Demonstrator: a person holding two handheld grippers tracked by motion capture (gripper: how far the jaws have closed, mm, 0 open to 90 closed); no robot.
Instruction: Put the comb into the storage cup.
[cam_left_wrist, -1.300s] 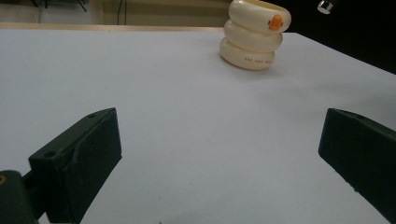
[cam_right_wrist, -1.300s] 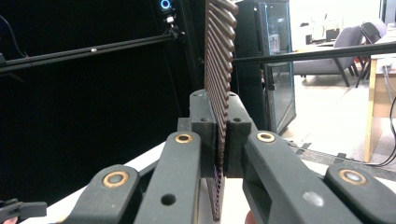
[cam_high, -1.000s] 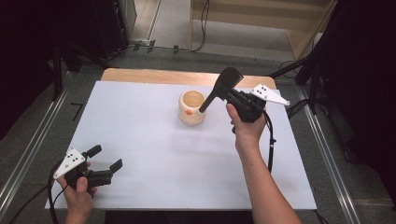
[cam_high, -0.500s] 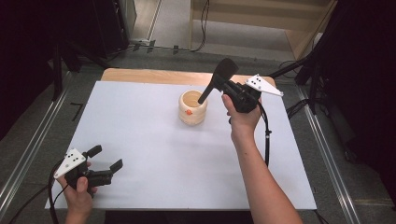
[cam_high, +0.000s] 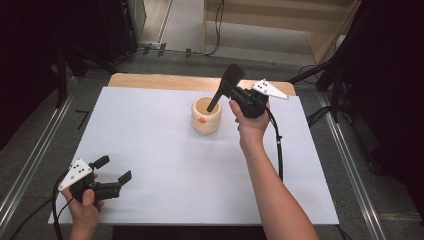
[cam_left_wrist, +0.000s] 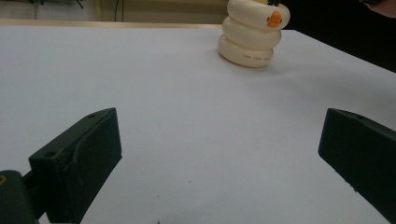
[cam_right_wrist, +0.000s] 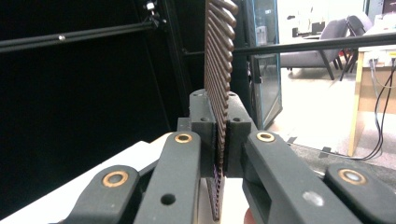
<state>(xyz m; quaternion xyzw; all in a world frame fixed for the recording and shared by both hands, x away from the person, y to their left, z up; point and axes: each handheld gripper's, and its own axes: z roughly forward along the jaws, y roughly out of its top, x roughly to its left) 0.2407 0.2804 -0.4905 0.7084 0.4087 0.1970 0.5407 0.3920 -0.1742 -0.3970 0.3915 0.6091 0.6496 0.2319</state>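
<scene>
A cream ringed cup (cam_high: 206, 119) with an orange mark stands on the white table (cam_high: 165, 150) toward the far side. My right gripper (cam_high: 241, 96) hovers just right of the cup, shut on a dark ribbed utensil (cam_high: 226, 86). The utensil's thin end dips into the cup's mouth and its broad end points up and away. In the right gripper view the ribbed brown blade (cam_right_wrist: 218, 70) is clamped edge-on in my right gripper (cam_right_wrist: 220, 114). My left gripper (cam_high: 114, 169) rests open near the front left corner. The left gripper view shows my left gripper (cam_left_wrist: 219, 154) with nothing in it and the cup (cam_left_wrist: 252, 35) far ahead.
A strip of wooden tabletop (cam_high: 165, 81) runs along the far edge of the white sheet. Metal rails (cam_high: 30, 165) flank the table on both sides. Cables (cam_high: 278, 150) trail from the right gripper across the sheet.
My right gripper has moved toward the far edge with the utensil, which now stands steeper with its thin end inside the cup's mouth. The left gripper has stayed put.
</scene>
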